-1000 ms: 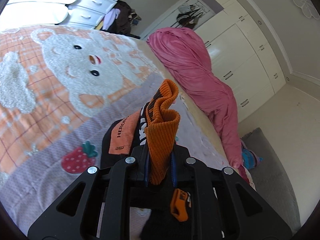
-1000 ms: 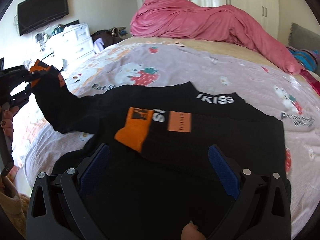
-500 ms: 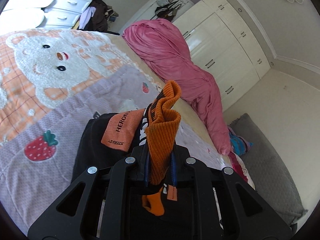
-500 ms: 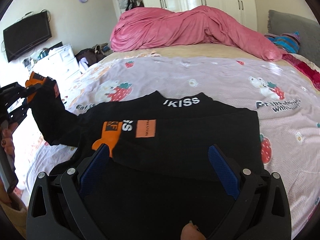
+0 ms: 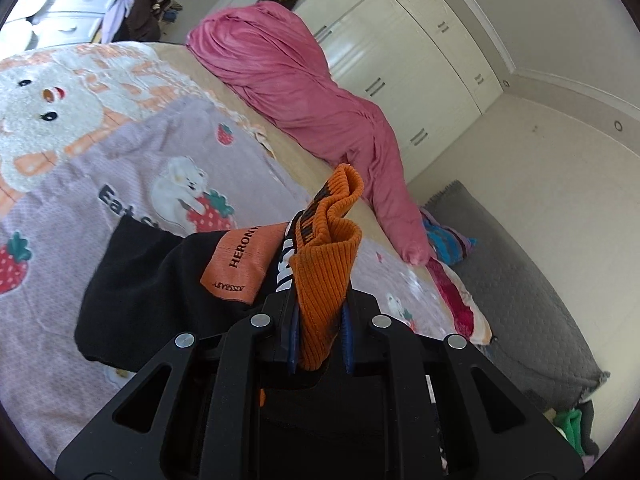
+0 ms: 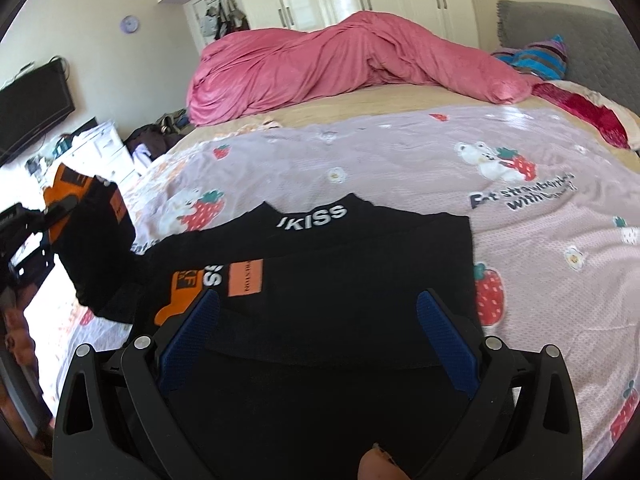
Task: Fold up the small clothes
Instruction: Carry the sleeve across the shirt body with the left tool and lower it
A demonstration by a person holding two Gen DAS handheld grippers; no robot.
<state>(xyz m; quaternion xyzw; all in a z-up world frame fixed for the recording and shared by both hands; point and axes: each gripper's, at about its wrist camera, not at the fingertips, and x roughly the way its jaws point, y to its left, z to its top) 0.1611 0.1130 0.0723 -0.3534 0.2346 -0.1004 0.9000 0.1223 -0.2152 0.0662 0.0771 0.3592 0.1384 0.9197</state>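
A small black sweater (image 6: 340,280) with orange cuffs and white "KISS" lettering lies on the lilac strawberry blanket (image 6: 400,168). One sleeve is folded across its front, its orange cuff (image 6: 180,292) at the left. My left gripper (image 5: 318,344) is shut on the other sleeve's orange cuff (image 5: 324,264) and holds it lifted; it also shows at the left of the right wrist view (image 6: 60,204). My right gripper (image 6: 318,340) is open and empty, just above the sweater's lower part.
A pink duvet (image 6: 340,64) is heaped at the far side of the bed. A grey headboard (image 6: 580,40) and striped cloth (image 6: 536,56) are at right. White drawers (image 6: 100,152) and a TV (image 6: 32,108) stand left. White wardrobes (image 5: 400,60) line the wall.
My left gripper has carried the held sleeve inward over the sweater's body. The right gripper has pulled back slightly and stayed open.
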